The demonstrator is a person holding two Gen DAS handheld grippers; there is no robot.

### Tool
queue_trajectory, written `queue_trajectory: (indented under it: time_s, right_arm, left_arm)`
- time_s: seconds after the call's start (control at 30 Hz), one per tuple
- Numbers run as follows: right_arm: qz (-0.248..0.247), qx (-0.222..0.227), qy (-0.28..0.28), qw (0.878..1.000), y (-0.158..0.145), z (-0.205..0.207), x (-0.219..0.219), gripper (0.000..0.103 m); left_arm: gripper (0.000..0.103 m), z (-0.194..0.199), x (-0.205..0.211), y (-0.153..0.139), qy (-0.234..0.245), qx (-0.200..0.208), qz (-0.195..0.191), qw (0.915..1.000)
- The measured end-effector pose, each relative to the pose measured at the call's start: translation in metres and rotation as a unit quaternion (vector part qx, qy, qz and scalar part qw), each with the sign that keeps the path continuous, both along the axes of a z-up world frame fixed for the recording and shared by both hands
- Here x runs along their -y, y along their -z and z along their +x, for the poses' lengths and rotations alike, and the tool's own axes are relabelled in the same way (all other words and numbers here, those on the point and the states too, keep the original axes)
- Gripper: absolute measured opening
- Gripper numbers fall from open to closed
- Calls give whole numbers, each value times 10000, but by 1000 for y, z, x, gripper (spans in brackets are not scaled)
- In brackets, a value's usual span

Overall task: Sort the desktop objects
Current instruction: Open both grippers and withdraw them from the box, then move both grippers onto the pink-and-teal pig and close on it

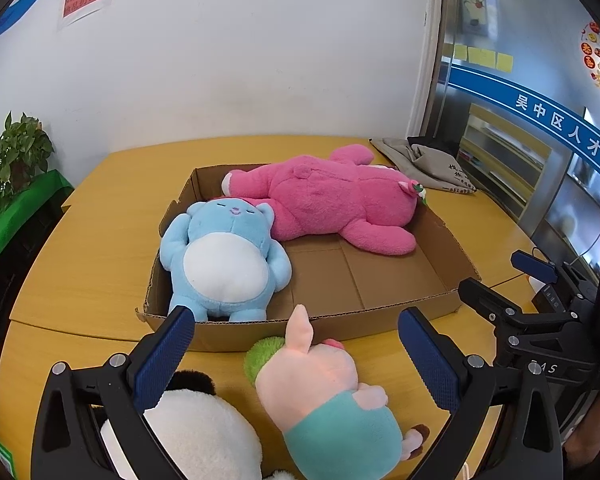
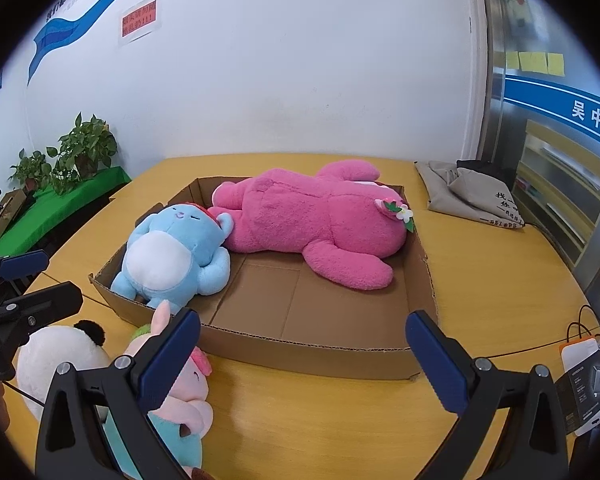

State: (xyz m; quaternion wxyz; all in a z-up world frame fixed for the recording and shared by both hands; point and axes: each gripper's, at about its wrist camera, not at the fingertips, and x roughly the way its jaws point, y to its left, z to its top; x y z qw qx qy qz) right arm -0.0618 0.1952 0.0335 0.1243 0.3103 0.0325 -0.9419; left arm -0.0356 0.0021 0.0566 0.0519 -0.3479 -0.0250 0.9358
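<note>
A shallow cardboard box (image 1: 380,316) (image 2: 300,354) sits on the yellow table. Inside lie a blue plush bear (image 1: 220,256) (image 2: 172,252) and a big pink plush bear (image 1: 324,200) (image 2: 312,220). In front of the box on the table lie a pink pig plush in a teal shirt (image 1: 324,396) (image 2: 184,396) and a white panda plush (image 1: 196,428) (image 2: 56,364). My left gripper (image 1: 296,360) is open, its fingers either side of the pig plush. My right gripper (image 2: 304,356) is open and empty, before the box's front wall; it also shows in the left wrist view (image 1: 512,292).
A grey cloth bag (image 1: 424,164) (image 2: 472,196) lies at the table's far right. Potted plants (image 1: 14,160) (image 2: 84,152) stand on a green-covered shelf at the left. A small boxed item with a cable (image 2: 588,384) lies near the right table edge. A white wall is behind.
</note>
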Motion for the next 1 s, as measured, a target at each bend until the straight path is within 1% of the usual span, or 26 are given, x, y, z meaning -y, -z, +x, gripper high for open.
queue_trajectory:
  time_s: [0.43, 0.6, 0.7, 0.8, 0.87, 0.97, 1.0]
  right_arm:
    - [-18, 66, -25, 10000, 3, 0, -2, 103]
    - [-40, 110, -37, 9999, 6, -1, -3, 103]
    - [-78, 170, -124, 9997, 8, -1, -3, 103]
    - [-178, 321, -328, 9988, 12, 1, -5, 103]
    - [-235, 503, -513, 9971, 18, 2, -7, 103]
    - [-467, 878, -895, 9910, 32, 2, -9, 103]
    - [-527, 1000, -1033, 9882, 37, 3, -8, 103]
  left_arm:
    - [103, 5, 0, 5, 31, 78, 39, 10000]
    - [103, 12, 5, 8, 34, 118, 184, 9998]
    - [103, 19, 9, 9, 161, 216, 430, 9987]
    - [103, 29, 12, 18, 415, 431, 699, 9958]
    - [103, 36, 13, 29, 752, 714, 999, 9896]
    - [103, 35, 9, 44, 1154, 1028, 1170, 9810]
    - [103, 33, 7, 48, 1213, 1118, 1159, 9795]
